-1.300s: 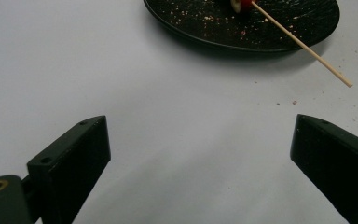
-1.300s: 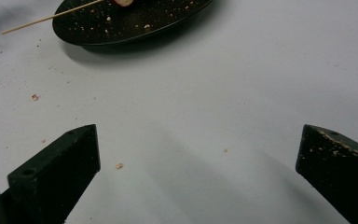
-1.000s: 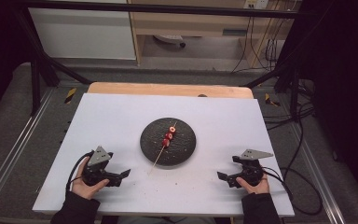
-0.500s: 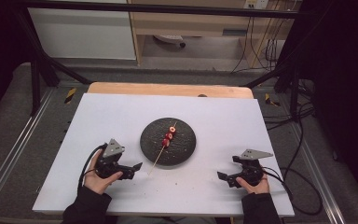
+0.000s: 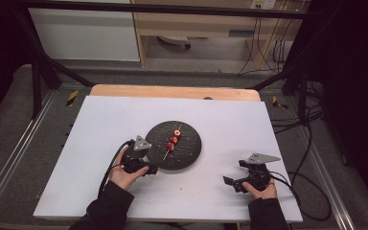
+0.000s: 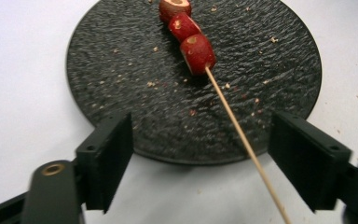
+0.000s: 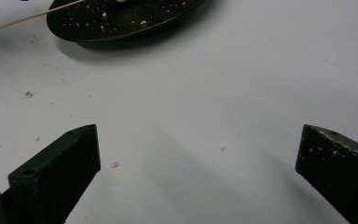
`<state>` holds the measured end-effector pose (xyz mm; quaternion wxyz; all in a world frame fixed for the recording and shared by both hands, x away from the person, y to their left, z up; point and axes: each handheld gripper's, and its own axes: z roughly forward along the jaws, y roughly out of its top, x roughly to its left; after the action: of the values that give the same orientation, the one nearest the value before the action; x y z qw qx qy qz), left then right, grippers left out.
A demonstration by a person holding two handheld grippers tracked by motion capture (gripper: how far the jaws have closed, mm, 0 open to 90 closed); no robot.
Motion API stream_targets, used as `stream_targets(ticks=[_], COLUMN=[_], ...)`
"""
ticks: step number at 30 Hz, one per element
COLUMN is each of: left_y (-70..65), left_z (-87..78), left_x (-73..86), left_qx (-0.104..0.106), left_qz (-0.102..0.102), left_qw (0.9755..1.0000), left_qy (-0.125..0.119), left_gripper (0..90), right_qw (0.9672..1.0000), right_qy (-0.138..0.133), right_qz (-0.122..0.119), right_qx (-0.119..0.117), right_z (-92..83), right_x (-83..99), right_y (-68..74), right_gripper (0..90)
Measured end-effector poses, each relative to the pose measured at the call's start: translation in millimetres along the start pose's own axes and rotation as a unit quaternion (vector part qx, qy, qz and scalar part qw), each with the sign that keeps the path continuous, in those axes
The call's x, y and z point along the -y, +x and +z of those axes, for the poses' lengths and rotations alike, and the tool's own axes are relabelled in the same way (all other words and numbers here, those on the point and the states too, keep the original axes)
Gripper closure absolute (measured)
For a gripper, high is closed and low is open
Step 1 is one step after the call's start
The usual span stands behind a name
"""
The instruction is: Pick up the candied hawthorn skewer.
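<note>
The left gripper (image 6: 200,172) has its two black jaws apart; they have just been closing a bit, but they press on nothing yet; the thin wooden stick (image 6: 242,140) runs between them, nearer the jaw on the right of the left gripper view, and touches neither jaw. The stick's bare end pokes out past the edge of the black plate (image 6: 121,70), over the white table top (image 6: 23,70); its other end goes into three red fruit pieces (image 6: 186,32), strung in a row and lying on the plate. Small crumbs lie scattered on the plate around the fruit.

In the high view the left gripper (image 5: 148,168) sits just beside the near left edge of the plate (image 5: 191,148), held in the person's left hand (image 5: 122,172); the stick with the red pieces (image 5: 174,139) lies slanted across the middle of the plate.

The right gripper (image 7: 198,172) has its jaws wide apart too, with nothing between them but bare white table and a few crumbs; in its view the plate (image 7: 121,23) is farther off, with the stick's tip (image 7: 32,16) poking out to the side. In the high view the right gripper (image 5: 232,179) rests on the table in the right hand (image 5: 261,189), well apart from the plate; the plate sits near the middle of the white table (image 5: 100,120).
</note>
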<state>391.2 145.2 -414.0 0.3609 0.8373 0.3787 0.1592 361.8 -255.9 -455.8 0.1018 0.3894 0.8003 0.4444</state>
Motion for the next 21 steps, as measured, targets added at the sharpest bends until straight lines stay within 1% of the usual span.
stream_targets(ticks=[1,2,3,4,7,8,9,13,14,15,16,17,21], left_y=[-1.0,-2.1,-2.9,-3.8,-5.8,-6.5,-7.2,-11.9,-13.0,-14.1,-14.8,-15.4,-17.7], left_z=[2.4,5.1,7.6,10.2,17.3,19.7,22.1,31.4,33.2,35.0,36.4,37.7,40.8], left_x=[-1.6,-3.2,-4.7,-6.0,-10.1,-11.3,-12.4,-16.5,-17.3,-18.0,-18.6,-19.2,-20.9], left_qx=[0.000,0.000,0.002,0.001,-0.008,-0.009,-0.009,-0.014,-0.013,-0.016,-0.016,-0.015,-0.019], left_qz=[-0.002,-0.005,-0.007,-0.010,-0.012,-0.014,-0.015,-0.014,-0.014,-0.017,-0.018,-0.019,-0.021], left_qw=[1.0000,1.0000,0.9999,0.9999,0.9997,0.9997,0.9996,0.9991,0.9990,0.9988,0.9986,0.9985,0.9977], left_qy=[0.002,0.003,0.007,0.009,0.018,0.019,0.021,0.036,0.040,0.043,0.046,0.050,0.061], left_gripper=[24.4,28.8,30.8,30.8,36.8,41.0,41.0,50.8,55.6,55.6,58.0,63.1,67.2], right_qw=[1.0000,1.0000,1.0000,1.0000,1.0000,1.0000,1.0000,1.0000,1.0000,1.0000,1.0000,1.0000,1.0000], right_qy=[0.000,0.000,0.000,0.000,-0.001,-0.001,-0.001,0.000,-0.001,-0.001,-0.002,-0.002,-0.002], right_qz=[0.000,0.000,0.000,0.000,0.000,0.001,0.001,0.001,0.000,0.000,0.000,0.000,0.000], right_qx=[0.000,0.000,0.000,0.000,0.000,0.000,0.000,0.000,0.000,0.000,-0.001,-0.001,-0.001], right_z=[0.0,0.0,-0.1,-0.1,-0.2,0.2,0.2,0.3,0.1,0.1,0.0,-0.2,0.0], right_x=[0.0,0.0,0.0,0.0,-0.1,-0.1,-0.1,0.0,-0.2,-0.2,-0.2,-0.3,-0.2], right_y=[0.0,0.0,0.0,0.0,0.0,-0.1,-0.1,0.0,-0.3,-0.3,-0.4,-0.3,-0.4], right_gripper=[0.9,0.9,0.9,0.9,1.0,1.0,1.0,1.0,1.0,1.0,1.0,1.0,1.0])
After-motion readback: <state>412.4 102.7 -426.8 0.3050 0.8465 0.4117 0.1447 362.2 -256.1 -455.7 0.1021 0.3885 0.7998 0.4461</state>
